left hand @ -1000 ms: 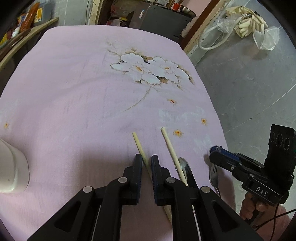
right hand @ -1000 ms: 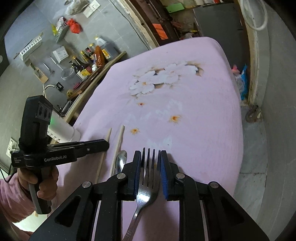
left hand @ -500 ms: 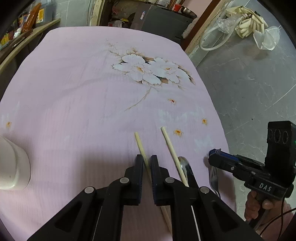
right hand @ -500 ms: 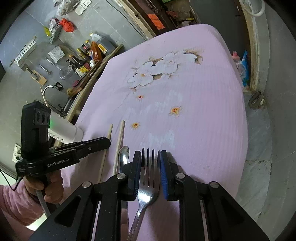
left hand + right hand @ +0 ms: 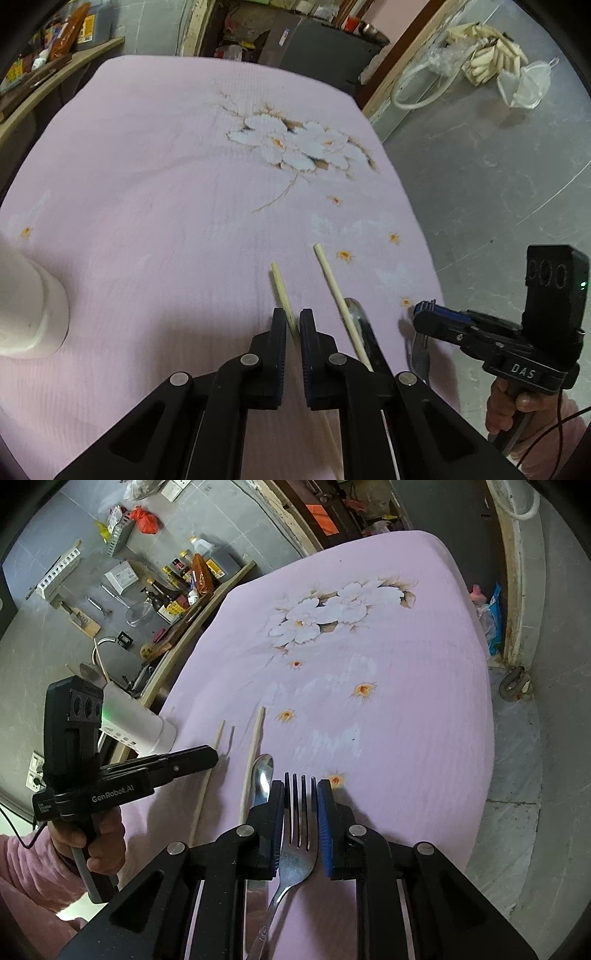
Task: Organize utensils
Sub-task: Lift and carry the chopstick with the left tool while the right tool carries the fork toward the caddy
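Observation:
My left gripper (image 5: 292,322) is shut on a pale wooden chopstick (image 5: 281,291), lifted a little off the pink flowered cloth; its shadow shows in the right wrist view. A second chopstick (image 5: 338,295) and a metal spoon (image 5: 355,314) lie on the cloth just right of it. My right gripper (image 5: 300,794) is shut on a metal fork (image 5: 298,834), tines forward, low over the cloth. In the right wrist view the left gripper (image 5: 212,755) holds its chopstick (image 5: 207,786), with the other chopstick (image 5: 253,753) and the spoon (image 5: 262,779) between the grippers.
A white cylindrical holder (image 5: 26,314) stands at the left of the table; it also shows in the right wrist view (image 5: 136,723). The pink tablecloth (image 5: 166,166) drops off at the right edge to a grey floor. A shelf of bottles (image 5: 192,576) runs along the far left.
The left gripper has raised its chopstick slightly off the cloth. The right gripper with the fork has barely moved.

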Motion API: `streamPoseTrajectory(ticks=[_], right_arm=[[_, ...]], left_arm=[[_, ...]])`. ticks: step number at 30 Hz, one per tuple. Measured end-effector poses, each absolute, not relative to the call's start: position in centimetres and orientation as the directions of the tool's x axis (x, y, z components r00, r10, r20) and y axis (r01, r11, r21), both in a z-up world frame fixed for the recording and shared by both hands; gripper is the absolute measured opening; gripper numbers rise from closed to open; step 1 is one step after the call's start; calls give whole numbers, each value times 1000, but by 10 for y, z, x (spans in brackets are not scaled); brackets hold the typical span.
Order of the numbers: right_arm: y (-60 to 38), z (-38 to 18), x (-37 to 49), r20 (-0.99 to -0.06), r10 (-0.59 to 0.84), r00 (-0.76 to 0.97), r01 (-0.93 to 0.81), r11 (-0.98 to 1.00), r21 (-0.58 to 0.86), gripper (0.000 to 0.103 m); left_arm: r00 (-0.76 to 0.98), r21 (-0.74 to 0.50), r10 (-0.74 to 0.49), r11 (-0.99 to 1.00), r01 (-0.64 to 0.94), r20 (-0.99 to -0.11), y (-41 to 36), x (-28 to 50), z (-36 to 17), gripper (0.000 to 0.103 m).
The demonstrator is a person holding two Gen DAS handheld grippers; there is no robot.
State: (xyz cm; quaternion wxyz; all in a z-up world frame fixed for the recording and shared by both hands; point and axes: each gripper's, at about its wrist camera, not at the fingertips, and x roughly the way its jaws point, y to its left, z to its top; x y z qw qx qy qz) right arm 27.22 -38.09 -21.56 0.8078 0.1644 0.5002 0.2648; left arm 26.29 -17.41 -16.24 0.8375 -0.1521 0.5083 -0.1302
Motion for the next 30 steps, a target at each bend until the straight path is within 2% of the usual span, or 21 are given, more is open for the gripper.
streamPoseTrajectory(ticks=[9,16,17,18,19,25,30], right_arm=[[-386,-205,248,-715,555,425,-190,827,529,15],[-381,-182,220,-706,509,492,-184,854,487,13],[-381,-179,216,-704,501,503,-180,858,482,12],[-382,-177,213,-702,498,509,-177,859,480,5],[-382,-174,210,-701,490,518,-170,862,477,2],[-378,-168,193,-680,478,556,-122,856,502,2],[-369,-140,177,-634,447,630,-112,861,496,2]], left_arm=[[570,-372,-378,918,133,-729,-164,236,-125,7],[602,-365,-390,915,172,-696,-154,221,-102,7],[604,-366,-394,914,176,-693,-152,220,-100,7],[607,-368,-397,912,179,-689,-150,218,-99,7],[608,-370,-399,911,180,-687,-149,217,-97,7],[607,-388,-425,900,201,-672,-142,211,-92,7],[639,-375,-428,899,227,-639,-133,204,-73,6]])
